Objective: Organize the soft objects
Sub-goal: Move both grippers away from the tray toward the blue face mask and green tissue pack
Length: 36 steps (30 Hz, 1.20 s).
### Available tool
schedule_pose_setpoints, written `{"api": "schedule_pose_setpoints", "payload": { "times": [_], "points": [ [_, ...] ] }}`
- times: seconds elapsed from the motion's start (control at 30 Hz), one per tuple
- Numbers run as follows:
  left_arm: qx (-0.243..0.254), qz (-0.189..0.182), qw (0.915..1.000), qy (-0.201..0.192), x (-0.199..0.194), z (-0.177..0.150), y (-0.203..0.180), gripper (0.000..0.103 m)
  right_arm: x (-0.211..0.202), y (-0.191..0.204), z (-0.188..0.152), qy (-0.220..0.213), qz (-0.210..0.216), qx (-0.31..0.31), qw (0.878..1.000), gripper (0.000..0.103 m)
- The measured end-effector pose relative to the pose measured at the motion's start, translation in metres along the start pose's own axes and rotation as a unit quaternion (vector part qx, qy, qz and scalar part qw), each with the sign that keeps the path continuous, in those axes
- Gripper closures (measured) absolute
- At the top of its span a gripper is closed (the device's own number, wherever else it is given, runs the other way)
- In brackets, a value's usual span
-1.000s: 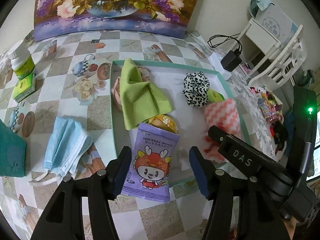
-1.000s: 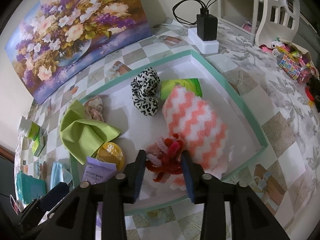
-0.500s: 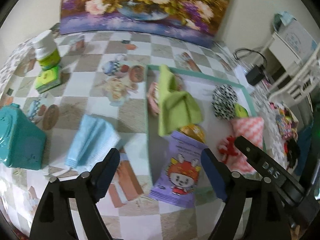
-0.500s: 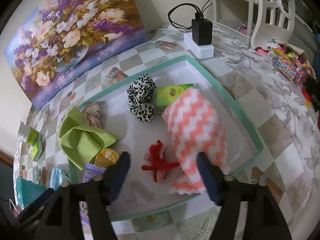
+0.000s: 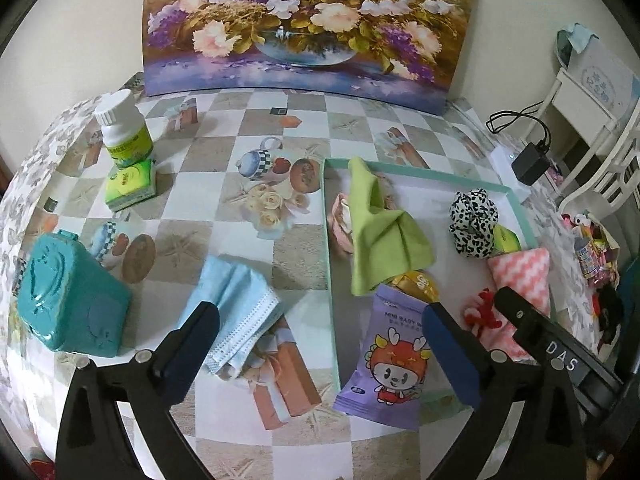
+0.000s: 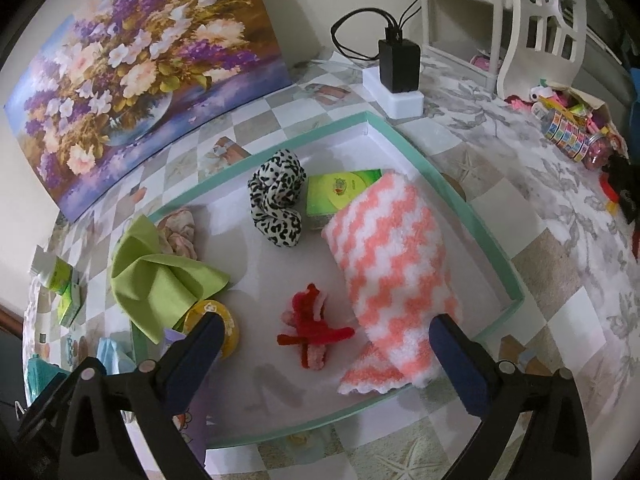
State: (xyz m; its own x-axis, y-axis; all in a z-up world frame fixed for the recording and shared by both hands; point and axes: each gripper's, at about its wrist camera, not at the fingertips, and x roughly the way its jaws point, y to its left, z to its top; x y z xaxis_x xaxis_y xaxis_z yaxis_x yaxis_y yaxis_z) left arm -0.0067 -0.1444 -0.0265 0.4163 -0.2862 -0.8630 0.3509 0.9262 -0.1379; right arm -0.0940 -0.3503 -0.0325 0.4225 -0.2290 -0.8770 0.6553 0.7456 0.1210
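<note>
Most soft things already lie in the tray [image 6: 496, 256]: green cloth [image 6: 160, 280], leopard scrunchie [image 6: 276, 204], striped towel [image 6: 392, 264], red yarn toy [image 6: 312, 332]; the blue mask [image 5: 236, 308], lower left of centre, waits on the surface [image 5: 224, 184]; left tool [image 5: 320, 344] and right tool [image 6: 326, 354] both gape apart, holding nothing

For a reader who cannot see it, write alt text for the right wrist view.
The open right gripper hovers over a teal-rimmed tray holding a red fuzzy toy, a pink-and-white zigzag towel, a leopard-print scrunchie and a green cloth. A flower painting stands behind.
</note>
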Motion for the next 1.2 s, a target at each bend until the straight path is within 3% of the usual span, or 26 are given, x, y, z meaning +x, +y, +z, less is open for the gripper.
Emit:
{"api": "schedule_pose_setpoints", "payload": {
  "times": [0.2, 0.4, 0.8, 1.0, 1.2],
  "points": [
    [-0.013, 0.007, 0.9999, 0.01, -0.006, 0.004, 0.01, 0.002, -0.007, -0.001, 0.003, -0.015, -0.003, 0.003, 1.0, 0.0],
    [-0.02, 0.044, 0.9982, 0.035, -0.007, 0.007, 0.03, 0.002, -0.007, 0.01, 0.001, -0.008, -0.004, -0.021, 1.0, 0.0],
    [-0.077, 0.07, 0.9946, 0.006, -0.038, 0.021, 0.08, 0.002, -0.022, 0.05, -0.006, -0.018, 0.024, -0.087, 0.996, 0.0],
    [-0.117, 0.092, 0.9888, -0.002, -0.049, 0.024, 0.123, 0.002, -0.024, 0.058, -0.009, -0.013, 0.034, -0.094, 0.995, 0.0],
    [-0.162, 0.133, 0.9776, -0.018, -0.062, 0.023, 0.17, 0.002, -0.03, 0.078, -0.016, -0.014, 0.043, -0.121, 0.992, 0.0]
  ]
}}
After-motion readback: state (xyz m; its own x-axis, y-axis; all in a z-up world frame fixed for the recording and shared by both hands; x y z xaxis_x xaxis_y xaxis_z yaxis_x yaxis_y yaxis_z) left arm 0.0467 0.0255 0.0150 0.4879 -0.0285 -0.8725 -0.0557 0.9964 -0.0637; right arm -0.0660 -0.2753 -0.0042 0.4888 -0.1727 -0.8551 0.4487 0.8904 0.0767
